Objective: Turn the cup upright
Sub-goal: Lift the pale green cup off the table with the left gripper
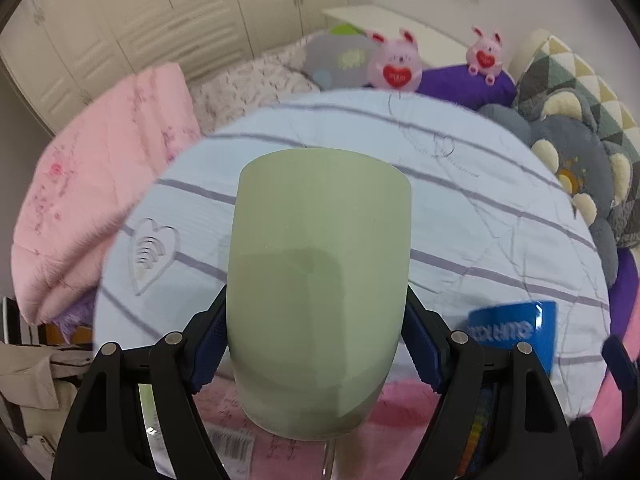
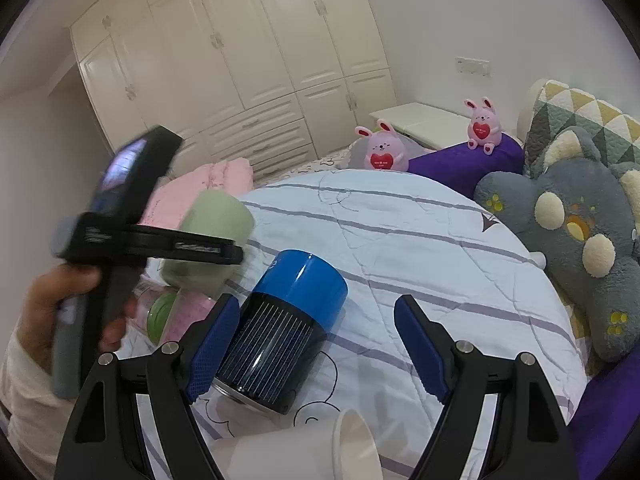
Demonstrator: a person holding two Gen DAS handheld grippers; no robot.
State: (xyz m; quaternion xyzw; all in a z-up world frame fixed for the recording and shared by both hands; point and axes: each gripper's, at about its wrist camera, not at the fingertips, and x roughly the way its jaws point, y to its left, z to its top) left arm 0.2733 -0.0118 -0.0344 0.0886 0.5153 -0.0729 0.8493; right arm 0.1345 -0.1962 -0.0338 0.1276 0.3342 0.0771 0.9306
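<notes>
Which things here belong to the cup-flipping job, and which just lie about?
Job: green cup, held in left claw; right claw, open.
Lying about: blue cup, white paper cup, pink rabbit toys, grey plush cushion.

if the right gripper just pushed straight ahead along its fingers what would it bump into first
Probably the blue cup: it lies on its side, against the open right gripper's left finger. Right of it is only striped bedding. Depth is uncertain.
</notes>
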